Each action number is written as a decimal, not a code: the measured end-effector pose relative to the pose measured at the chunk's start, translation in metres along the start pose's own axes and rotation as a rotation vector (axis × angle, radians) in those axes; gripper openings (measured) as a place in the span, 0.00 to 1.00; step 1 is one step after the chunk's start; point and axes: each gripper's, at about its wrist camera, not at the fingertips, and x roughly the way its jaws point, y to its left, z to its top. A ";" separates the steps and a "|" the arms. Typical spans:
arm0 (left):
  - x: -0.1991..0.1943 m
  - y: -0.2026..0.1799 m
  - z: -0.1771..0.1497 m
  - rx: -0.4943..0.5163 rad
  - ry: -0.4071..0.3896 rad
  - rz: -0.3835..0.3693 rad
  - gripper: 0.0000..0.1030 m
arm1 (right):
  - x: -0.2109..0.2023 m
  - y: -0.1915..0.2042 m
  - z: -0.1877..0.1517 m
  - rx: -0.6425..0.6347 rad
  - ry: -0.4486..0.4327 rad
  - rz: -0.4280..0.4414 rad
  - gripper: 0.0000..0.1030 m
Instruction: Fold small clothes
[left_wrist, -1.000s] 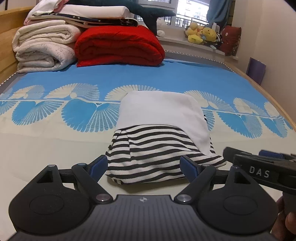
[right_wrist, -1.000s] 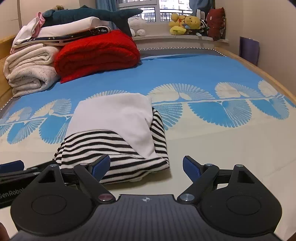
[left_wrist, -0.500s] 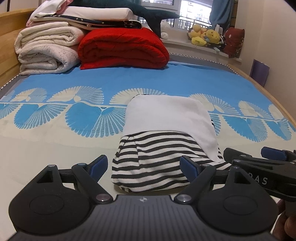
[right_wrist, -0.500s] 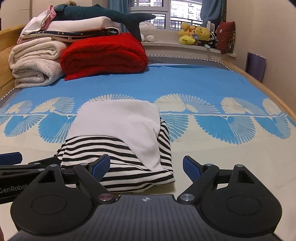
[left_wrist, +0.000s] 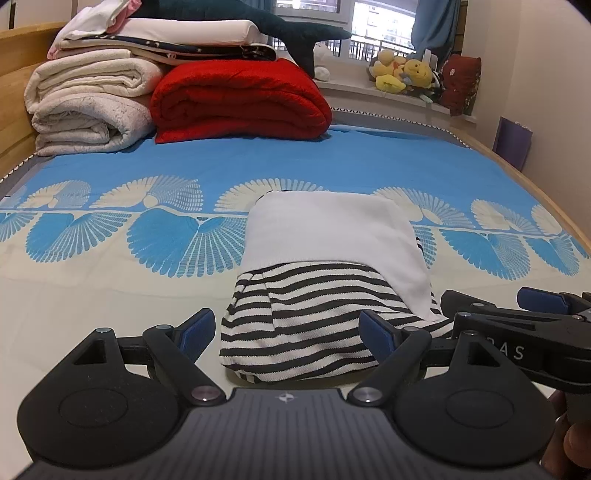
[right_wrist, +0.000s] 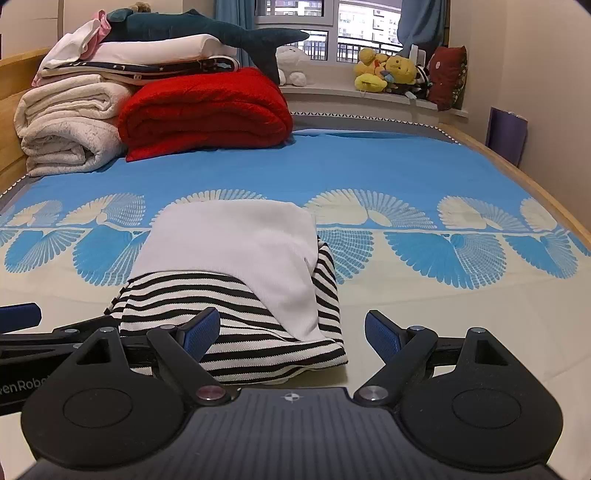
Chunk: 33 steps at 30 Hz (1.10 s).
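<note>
Left wrist view: a folded garment (left_wrist: 325, 291) lies on the bed (left_wrist: 110, 295) just ahead of both released grippers.

The left gripper (left_wrist: 286, 330) has its jaws spread wide and empty, with the garment's striped near end at 12 o'clock between the blue pads and not pinched. The garment is a compact bundle, white cloth folded over black-and-white stripes, resting on the cream part of the blue fan-patterned sheet. The right gripper (right_wrist: 291, 332) also stands released, grasping nothing; from its own camera the garment sits at 11 o'clock, and its left pad (right_wrist: 201, 330) overlaps the stripes in view. Contact there I cannot tell. At 10 o'clock far back are rolled white blankets (left_wrist: 88, 107) with a red blanket (left_wrist: 240, 99) beside them; plush toys (left_wrist: 402, 75) line the windowsill at 1 o'clock.
</note>
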 end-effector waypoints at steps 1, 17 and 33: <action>0.000 0.000 0.000 0.000 0.000 0.000 0.86 | 0.000 0.000 0.000 0.000 0.000 0.000 0.84; 0.001 -0.001 0.001 -0.001 0.002 0.001 0.86 | 0.000 0.000 0.000 0.000 0.000 -0.001 0.84; 0.001 -0.002 0.001 -0.005 0.005 0.001 0.86 | 0.000 0.000 0.000 0.000 -0.001 -0.004 0.84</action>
